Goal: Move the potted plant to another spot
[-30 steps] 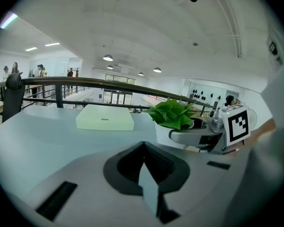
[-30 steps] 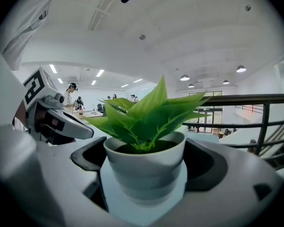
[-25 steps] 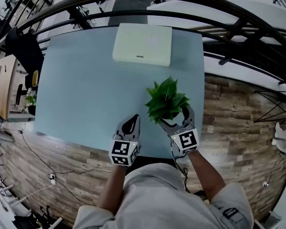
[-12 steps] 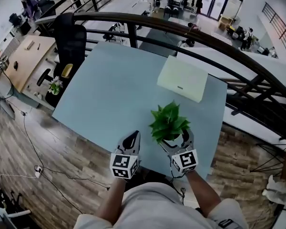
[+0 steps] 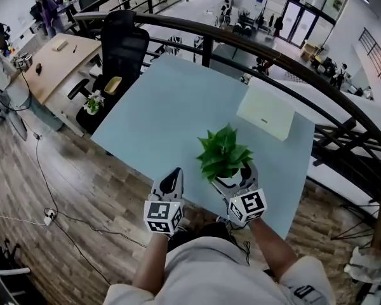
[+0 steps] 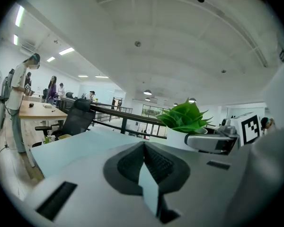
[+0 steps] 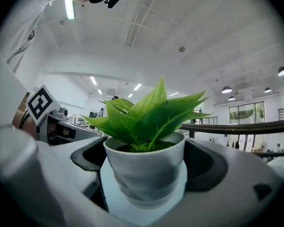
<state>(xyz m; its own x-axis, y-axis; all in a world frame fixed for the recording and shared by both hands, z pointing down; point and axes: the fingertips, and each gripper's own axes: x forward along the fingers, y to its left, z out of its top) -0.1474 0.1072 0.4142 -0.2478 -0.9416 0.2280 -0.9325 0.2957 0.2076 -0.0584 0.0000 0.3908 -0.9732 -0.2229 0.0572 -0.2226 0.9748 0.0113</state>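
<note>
1. Right hand-held gripper (image 5: 230,172): I read it as clenched on the potted plant (image 5: 223,152). In the right gripper view both dark jaw pads pressed the white pot from either side, just below its rim, with the green leaves rising above the jaws. The pot stood upright.

2. Location of the potted plant: in the head view it sat over the near right part of the pale blue tabletop (image 5: 171,113), close to the edge nearest me. A strip of the pale surface showed under the pot between the jaws. I could not tell whether the base touched the tabletop or hung just above it.

3. Left hand-held gripper (image 5: 173,178): clenched, with the jaws pressed together and nothing between them, as confirmed in the left gripper view. It hovered at the near edge of the tabletop, just beside the right unit and to the left of the plant. From its own camera the plant and the right unit's marker cube (image 6: 250,126) appeared to its right.

4. Other items: a flat white box (image 5: 274,112) lay at the far right of the tabletop, well apart from the plant. Beyond the far left corner stood a black office chair (image 5: 124,46), and a dark curved railing (image 5: 254,43) ran behind the tabletop.
</note>
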